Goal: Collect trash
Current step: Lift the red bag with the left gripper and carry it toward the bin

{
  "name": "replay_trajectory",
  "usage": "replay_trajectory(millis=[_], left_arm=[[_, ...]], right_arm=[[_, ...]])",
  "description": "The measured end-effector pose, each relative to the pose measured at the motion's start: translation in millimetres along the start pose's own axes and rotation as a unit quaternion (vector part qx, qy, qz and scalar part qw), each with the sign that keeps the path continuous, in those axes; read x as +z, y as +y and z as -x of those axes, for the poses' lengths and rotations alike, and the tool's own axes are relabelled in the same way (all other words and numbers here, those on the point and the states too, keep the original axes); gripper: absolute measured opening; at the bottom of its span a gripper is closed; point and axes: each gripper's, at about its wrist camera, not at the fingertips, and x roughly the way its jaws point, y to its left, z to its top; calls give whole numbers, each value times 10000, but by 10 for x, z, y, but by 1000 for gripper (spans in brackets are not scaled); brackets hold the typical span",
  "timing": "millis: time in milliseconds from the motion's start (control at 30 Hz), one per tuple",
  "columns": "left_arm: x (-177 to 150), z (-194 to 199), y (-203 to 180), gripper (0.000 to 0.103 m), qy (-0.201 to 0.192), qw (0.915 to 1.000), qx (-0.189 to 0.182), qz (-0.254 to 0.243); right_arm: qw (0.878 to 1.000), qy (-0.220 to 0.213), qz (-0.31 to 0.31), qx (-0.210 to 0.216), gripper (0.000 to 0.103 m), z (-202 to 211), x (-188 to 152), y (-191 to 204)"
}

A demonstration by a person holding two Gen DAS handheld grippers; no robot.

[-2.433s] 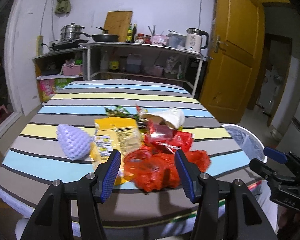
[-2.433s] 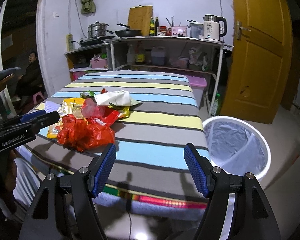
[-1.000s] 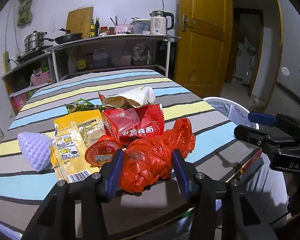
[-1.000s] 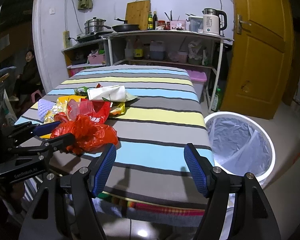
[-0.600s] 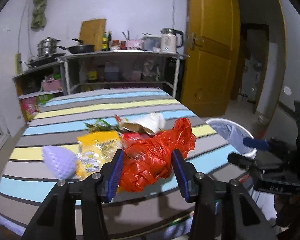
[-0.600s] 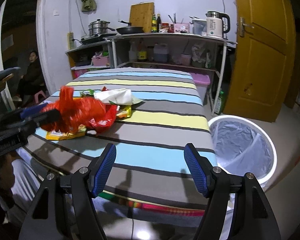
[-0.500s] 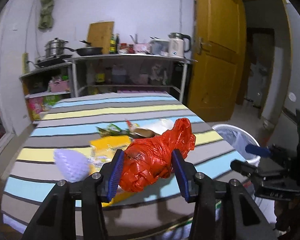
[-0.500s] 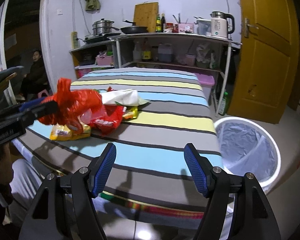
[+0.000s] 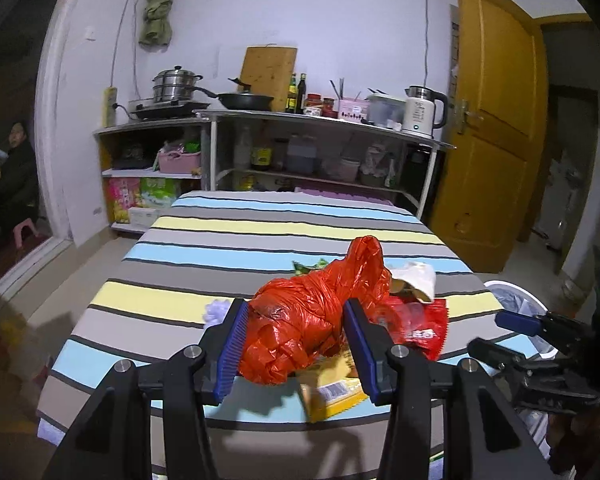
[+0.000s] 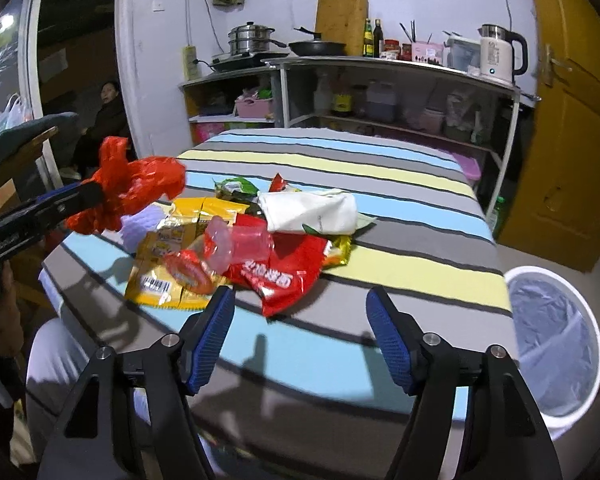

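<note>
My left gripper (image 9: 296,344) is shut on a crumpled red plastic bag (image 9: 308,316) and holds it above the striped table (image 9: 236,240); it also shows in the right wrist view (image 10: 136,184), lifted at the table's left. My right gripper (image 10: 300,332) is open and empty above the table's near edge. On the table lies a trash pile: a red snack wrapper (image 10: 288,272), a yellow packet (image 10: 168,272), a clear pink cup (image 10: 236,244), a white paper bag (image 10: 312,212), a green wrapper (image 10: 234,186) and a purple foam net (image 10: 140,224).
A white bin with a blue liner (image 10: 548,332) stands on the floor right of the table. Shelves with pots and a kettle (image 10: 496,56) line the back wall. A yellow door (image 9: 496,152) is at the right. A person (image 10: 106,120) sits at far left.
My left gripper closed on the red bag and lifted it off the table, up and to the left. My right gripper moved closer to the trash pile, still open.
</note>
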Motion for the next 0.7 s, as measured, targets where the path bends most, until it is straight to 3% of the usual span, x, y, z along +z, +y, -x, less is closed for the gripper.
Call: replay_trajectory(millis=[267, 433, 467, 700], left_arm=[[-33, -112, 93, 48, 75, 9999, 24, 66], [-45, -183, 104, 48, 120, 9999, 29, 68], [-45, -187, 85, 48, 128, 9999, 33, 64], [-35, -224, 35, 48, 150, 9999, 2, 48]], right_arm=[[9982, 402, -426, 102, 50, -434, 139, -211], [9950, 673, -650, 346, 11, -618, 140, -321], [9955, 638, -626, 300, 7, -590, 137, -306], [9964, 466, -600, 385, 2, -392, 129, -278]])
